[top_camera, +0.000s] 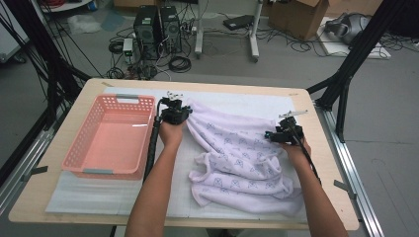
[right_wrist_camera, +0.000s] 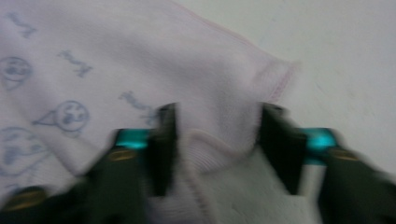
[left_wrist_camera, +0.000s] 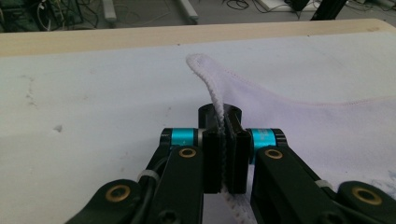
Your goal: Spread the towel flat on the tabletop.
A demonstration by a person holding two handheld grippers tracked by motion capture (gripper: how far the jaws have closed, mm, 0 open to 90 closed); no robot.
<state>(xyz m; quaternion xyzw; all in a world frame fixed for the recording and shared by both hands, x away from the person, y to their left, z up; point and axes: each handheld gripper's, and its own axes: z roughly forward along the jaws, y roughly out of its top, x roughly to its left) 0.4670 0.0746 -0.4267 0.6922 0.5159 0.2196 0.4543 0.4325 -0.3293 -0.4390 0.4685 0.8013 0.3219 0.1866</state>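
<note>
While the wooden table (top_camera: 59, 197) carries a white mat (top_camera: 99, 195) across most of its top, the printed white towel (top_camera: 237, 158) lies bunched on the mat's right half, between the two forearms, and the pink basket (top_camera: 111, 136) sits to its left, empty and well apart from the cloth.

The step in hand looks like taking the towel's two far corners to spread or fold it. The left gripper (left_wrist_camera: 224, 154) has its jaws closed tight on the hemmed edge, the cloth pinched flat between the pads with the corner (left_wrist_camera: 198, 63) standing up past them. The right gripper (right_wrist_camera: 215, 149) is over the opposite corner; its jaws stand apart with a fold of towel between them, and that blurred view shows no pads pressing yet. To do this well, the right jaws should probably close on the hem itself, close to the corner, so both grips match before any pull; then both hands should lift evenly to keep the edge taut.

Bare mat lies beyond the towel toward the table's far edge, giving room to stretch forward. The right edge of the table is near the right hand (top_camera: 296, 148), so sideways room there seems tight.
</note>
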